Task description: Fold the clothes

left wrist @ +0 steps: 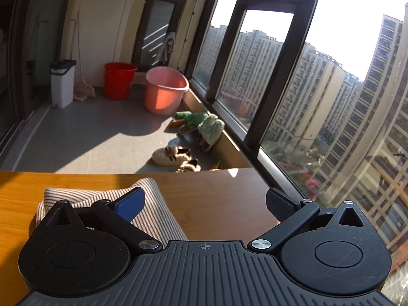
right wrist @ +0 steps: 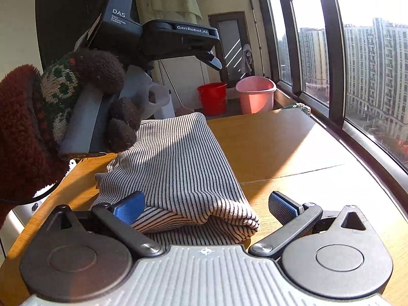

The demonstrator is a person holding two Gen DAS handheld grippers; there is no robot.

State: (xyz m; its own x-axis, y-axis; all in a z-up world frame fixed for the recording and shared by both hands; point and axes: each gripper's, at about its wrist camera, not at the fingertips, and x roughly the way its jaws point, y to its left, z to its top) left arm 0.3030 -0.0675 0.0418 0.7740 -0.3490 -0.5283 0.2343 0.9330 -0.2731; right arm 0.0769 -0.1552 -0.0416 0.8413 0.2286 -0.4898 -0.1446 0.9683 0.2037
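Note:
A black-and-white striped garment (right wrist: 178,168) lies folded in a thick stack on the wooden table (right wrist: 293,148). My right gripper (right wrist: 206,209) is open, its blue pads on either side of the stack's near folded edge, holding nothing. My left gripper (left wrist: 204,204) is open and empty above the table (left wrist: 216,193), with the striped garment (left wrist: 153,211) under its left finger. In the right wrist view the left gripper (right wrist: 214,61) is held by a gloved hand (right wrist: 76,94) above the far left of the garment.
A red bucket (left wrist: 118,79), a pink bucket (left wrist: 165,90), a white bin (left wrist: 62,81) and several slippers (left wrist: 196,127) stand on the balcony floor beyond the table. A large window (left wrist: 318,102) runs along the right. The table's far edge (left wrist: 127,173) is close ahead.

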